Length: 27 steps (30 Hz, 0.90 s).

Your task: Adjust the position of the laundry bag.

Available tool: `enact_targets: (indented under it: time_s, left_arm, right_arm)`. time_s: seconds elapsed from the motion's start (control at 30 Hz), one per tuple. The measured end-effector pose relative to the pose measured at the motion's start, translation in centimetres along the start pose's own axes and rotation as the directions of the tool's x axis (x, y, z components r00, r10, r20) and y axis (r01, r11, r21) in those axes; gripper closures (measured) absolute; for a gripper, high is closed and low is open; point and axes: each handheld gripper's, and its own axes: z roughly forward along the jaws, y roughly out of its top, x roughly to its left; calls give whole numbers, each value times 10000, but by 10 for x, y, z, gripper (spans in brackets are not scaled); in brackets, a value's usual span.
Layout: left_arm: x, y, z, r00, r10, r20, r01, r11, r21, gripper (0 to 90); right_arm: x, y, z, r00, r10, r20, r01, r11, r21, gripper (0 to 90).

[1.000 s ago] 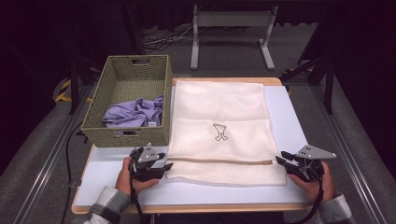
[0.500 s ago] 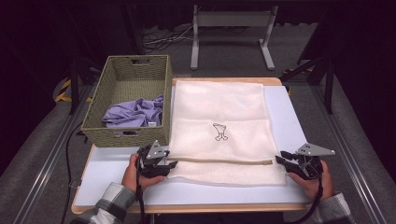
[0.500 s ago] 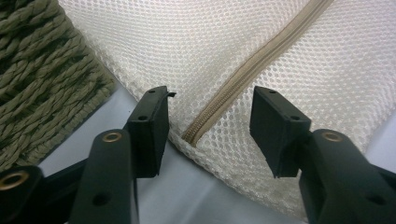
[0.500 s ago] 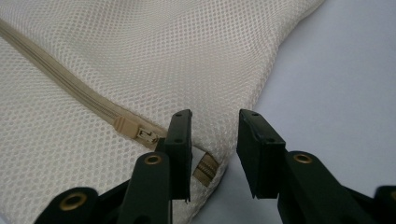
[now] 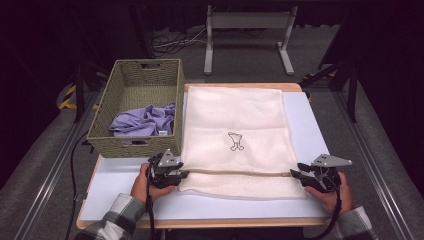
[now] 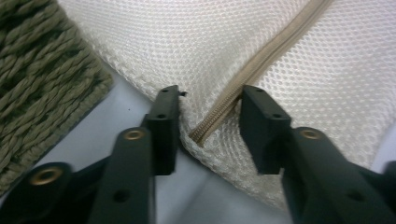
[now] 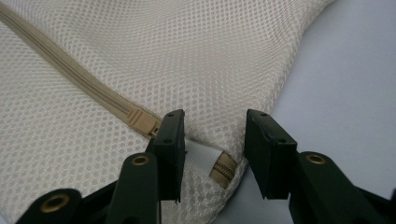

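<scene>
A cream mesh bag [image 5: 235, 135] with a small printed figure lies flat on the table. A beige zipper [image 5: 235, 173] runs across its near end. My left gripper [image 5: 184, 174] is at the bag's left edge. Its jaws [image 6: 210, 107] have just been closing and straddle the zipper's end [image 6: 205, 133] with a gap left. My right gripper [image 5: 296, 172] is at the right edge. Its jaws [image 7: 212, 126] have just been opening. The zipper's other end [image 7: 223, 170] and a white tab [image 7: 201, 151] lie between them, unpinched. The slider [image 7: 142, 122] sits just beyond.
A woven basket [image 5: 137, 145] holding a purple cloth [image 5: 145, 120] stands on the table's left, right beside my left gripper. The pale table top [image 5: 125, 195] shows bare in front of the bag. A metal stand [image 5: 250, 30] is on the floor behind.
My left gripper has edged a little to the right, up to the bag's left edge. The right gripper and the bag have stayed where they were.
</scene>
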Motion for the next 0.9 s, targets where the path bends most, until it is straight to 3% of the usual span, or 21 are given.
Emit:
enact_targets:
  time_s: [0.1,0.13,0.23,0.9]
  left_arm:
    - [-2,1,0,10000,33,34,-34,10000,68,784]
    - [-2,2,0,9999,147,26,-147,9998,120,794]
    - [-2,2,-1,9999,133,50,-134,9998,132,798]
    - [-7,-4,-8,9989,471,70,-472,9986,225,787]
  right_arm:
    - [-1,0,0,10000,2,-92,-2,10000,4,690]
    - [-1,1,0,9999,-66,-104,66,10000,24,768]
    - [0,1,0,9998,-200,13,200,9998,0,815]
    - [7,-1,-5,9991,-407,-71,406,9991,-74,816]
